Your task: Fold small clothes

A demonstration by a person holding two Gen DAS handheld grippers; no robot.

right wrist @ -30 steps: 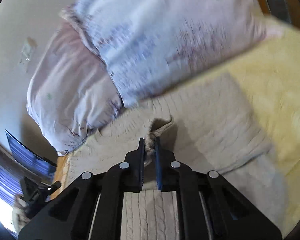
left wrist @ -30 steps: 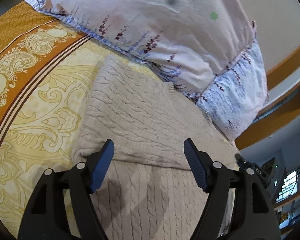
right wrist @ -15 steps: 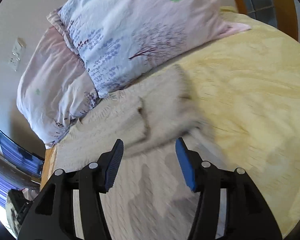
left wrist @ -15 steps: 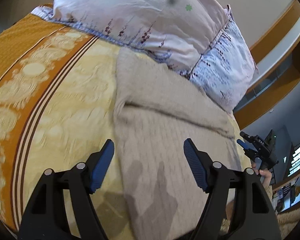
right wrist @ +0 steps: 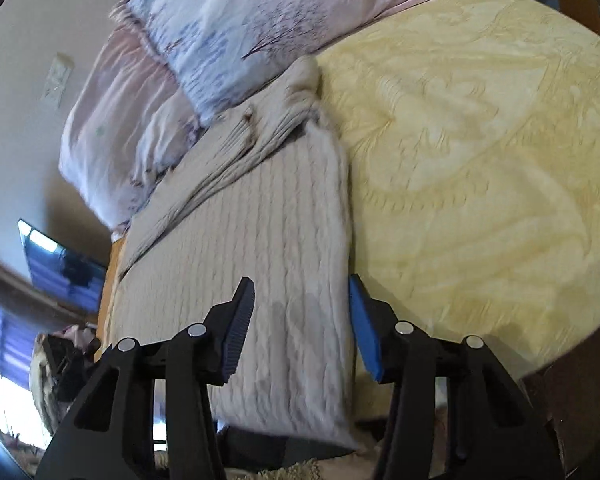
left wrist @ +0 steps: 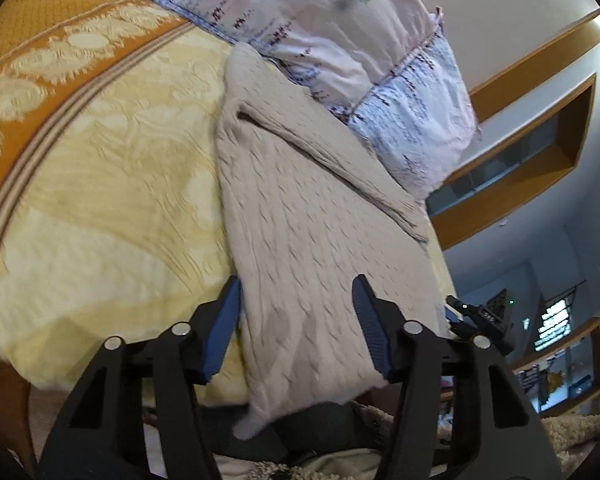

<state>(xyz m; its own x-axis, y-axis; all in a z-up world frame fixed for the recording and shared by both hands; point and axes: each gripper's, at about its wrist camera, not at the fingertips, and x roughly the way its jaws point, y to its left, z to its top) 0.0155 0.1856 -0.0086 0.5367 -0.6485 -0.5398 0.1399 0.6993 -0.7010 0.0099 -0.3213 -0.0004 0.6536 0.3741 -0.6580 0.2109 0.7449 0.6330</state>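
Beige knit sweater (left wrist: 300,248) on yellow bedspread (left wrist: 112,208), floral pillows (right wrist: 236,28) just behind

bed (right wrist: 480,140): yellow spread | pillows (left wrist: 340,20): floral | wall (right wrist: 40,8): pale | window (left wrist: 556,320): perhaps

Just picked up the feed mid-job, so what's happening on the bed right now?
A person is folding a beige cable-knit sweater on a yellow patterned bedspread, using a handheld tool in each hand. Its sleeves are already folded in across the body near the floral pillows. The left tool and right tool are both open above the hem end at the bed's edge, gripping nothing. Both sets of jaws have just been closing, with sweater fabric below them but not pinched.
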